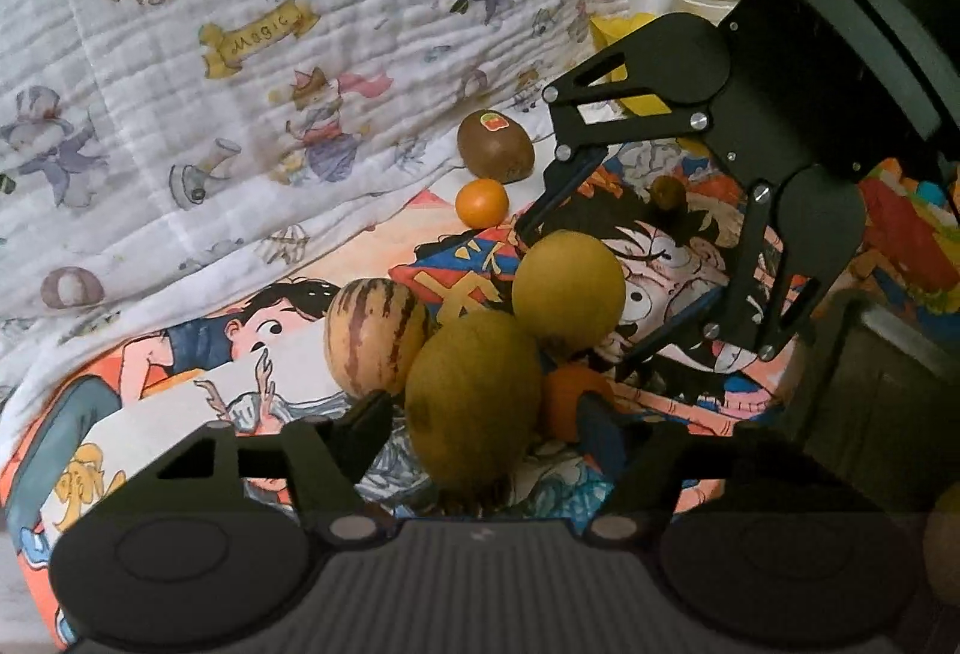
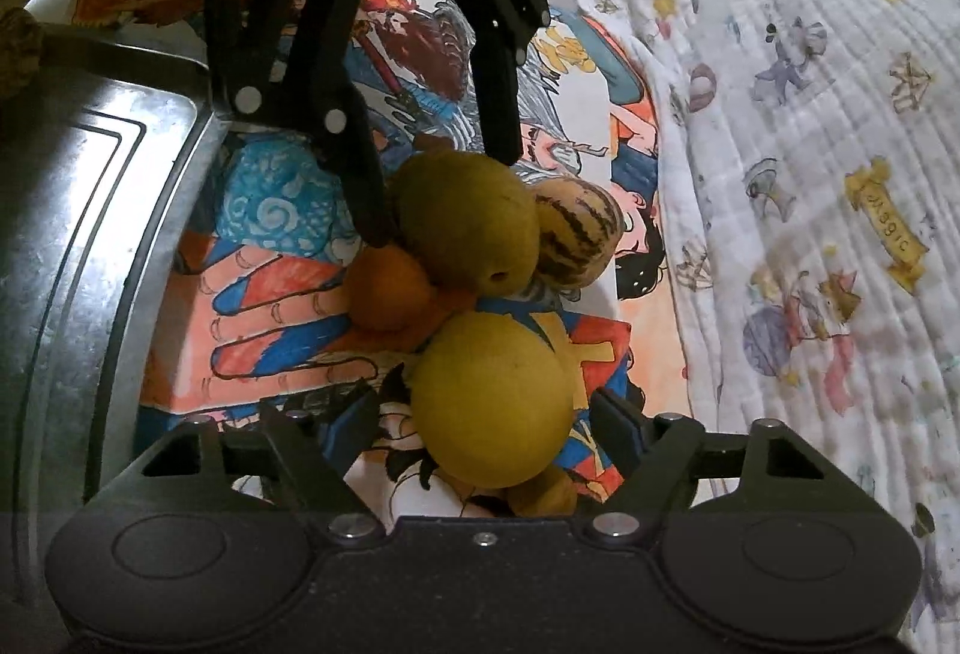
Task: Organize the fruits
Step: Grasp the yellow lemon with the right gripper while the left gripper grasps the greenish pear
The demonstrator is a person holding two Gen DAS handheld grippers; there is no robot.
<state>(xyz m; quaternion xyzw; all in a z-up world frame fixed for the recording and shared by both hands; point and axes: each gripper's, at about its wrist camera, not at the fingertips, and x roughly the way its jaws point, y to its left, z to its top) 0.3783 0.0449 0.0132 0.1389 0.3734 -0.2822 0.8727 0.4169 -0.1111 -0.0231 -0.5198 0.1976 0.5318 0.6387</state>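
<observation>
Left gripper (image 1: 480,414): jaws half-open, straddling near pear (image 1: 473,402); contact unclear
Right gripper (image 2: 486,414): half-open around far pear (image 2: 492,402); grip uncertain
Pears: touching, cartoon sheet (image 2: 270,318), beside steel tray (image 2: 90,210)

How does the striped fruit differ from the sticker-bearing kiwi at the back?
The striped fruit is pale tan with dark purple streaks; the kiwi is plain brown with a red and green sticker on top. The striped fruit sits in the front cluster, against a yellow-green pear; the kiwi lies farther back by the white blanket, beside a small orange. The striped fruit looks larger, though it is nearer the camera. Neither is between any jaws.
</observation>
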